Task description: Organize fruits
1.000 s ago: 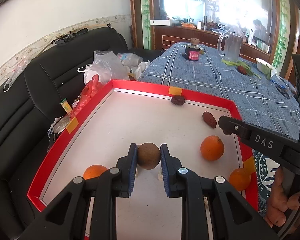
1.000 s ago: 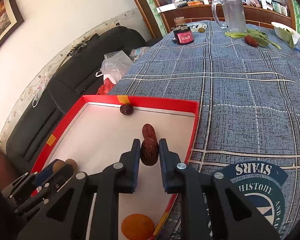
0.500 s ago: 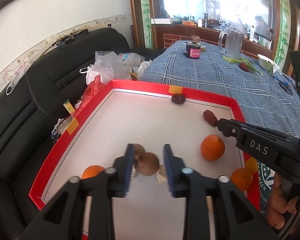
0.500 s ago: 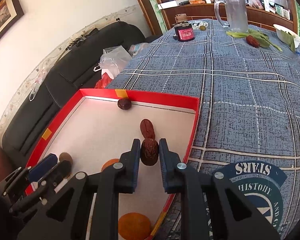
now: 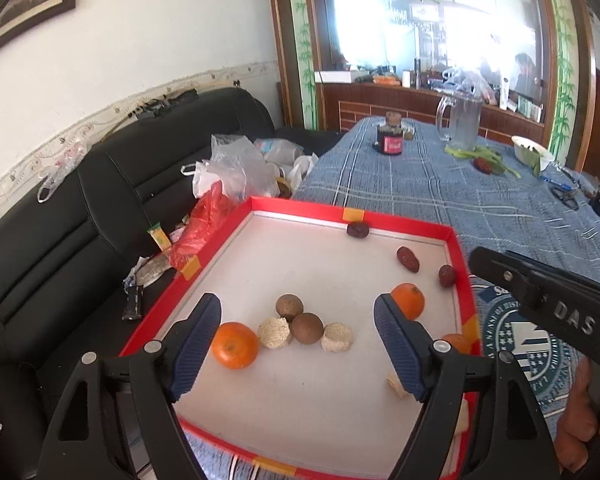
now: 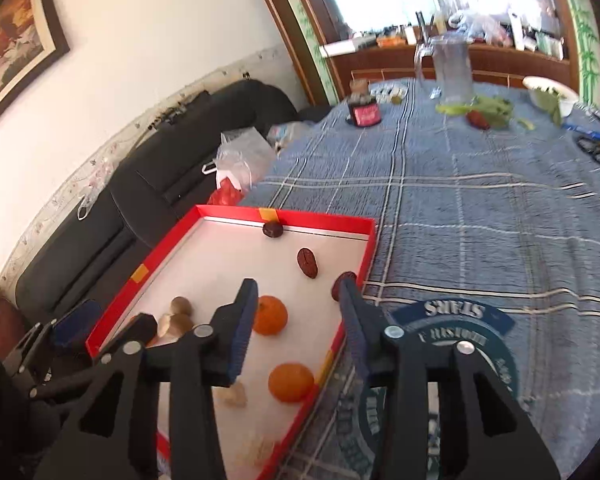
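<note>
Left wrist view: your left gripper point(image 5: 296, 340) is spread wide, holding nothing, above the red tray point(image 5: 458, 264) w/ 2 brown round fruits point(image 5: 307, 328) touching, betw. 2 pale pieces; orange point(image 5: 235, 345) at near-left. Right wrist view: your right gripper point(image 6: 298, 324) also spread, empty; dark red dates point(image 6: 307, 263) near tray's far-right corner, oranges point(image 6: 271, 320) nearer.
</note>
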The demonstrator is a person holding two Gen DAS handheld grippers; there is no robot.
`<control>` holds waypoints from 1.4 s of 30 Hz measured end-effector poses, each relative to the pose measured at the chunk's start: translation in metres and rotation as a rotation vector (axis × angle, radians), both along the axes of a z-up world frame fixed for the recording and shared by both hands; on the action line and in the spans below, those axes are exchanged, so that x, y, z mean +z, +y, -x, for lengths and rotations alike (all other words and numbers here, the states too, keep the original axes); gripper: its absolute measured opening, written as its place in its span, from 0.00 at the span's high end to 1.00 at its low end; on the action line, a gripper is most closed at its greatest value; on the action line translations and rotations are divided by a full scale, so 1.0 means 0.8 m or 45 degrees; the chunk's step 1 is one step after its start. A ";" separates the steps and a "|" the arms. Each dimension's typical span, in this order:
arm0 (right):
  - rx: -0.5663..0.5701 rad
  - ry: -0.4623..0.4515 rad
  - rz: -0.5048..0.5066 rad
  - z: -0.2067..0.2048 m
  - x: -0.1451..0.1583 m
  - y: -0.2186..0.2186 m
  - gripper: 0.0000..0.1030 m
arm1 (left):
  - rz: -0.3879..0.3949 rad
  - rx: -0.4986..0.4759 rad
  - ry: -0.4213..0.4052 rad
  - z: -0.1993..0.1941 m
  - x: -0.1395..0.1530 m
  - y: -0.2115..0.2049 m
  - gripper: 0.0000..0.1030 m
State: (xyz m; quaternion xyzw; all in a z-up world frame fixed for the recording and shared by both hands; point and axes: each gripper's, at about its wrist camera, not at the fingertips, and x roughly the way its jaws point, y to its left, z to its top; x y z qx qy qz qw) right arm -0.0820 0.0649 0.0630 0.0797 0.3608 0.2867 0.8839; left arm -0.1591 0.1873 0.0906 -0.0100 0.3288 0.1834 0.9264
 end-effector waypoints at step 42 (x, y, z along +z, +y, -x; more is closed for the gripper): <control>-0.242 -0.543 0.068 0.248 0.082 -0.091 0.00 | -0.046 0.111 -0.375 0.185 0.073 -0.011 0.00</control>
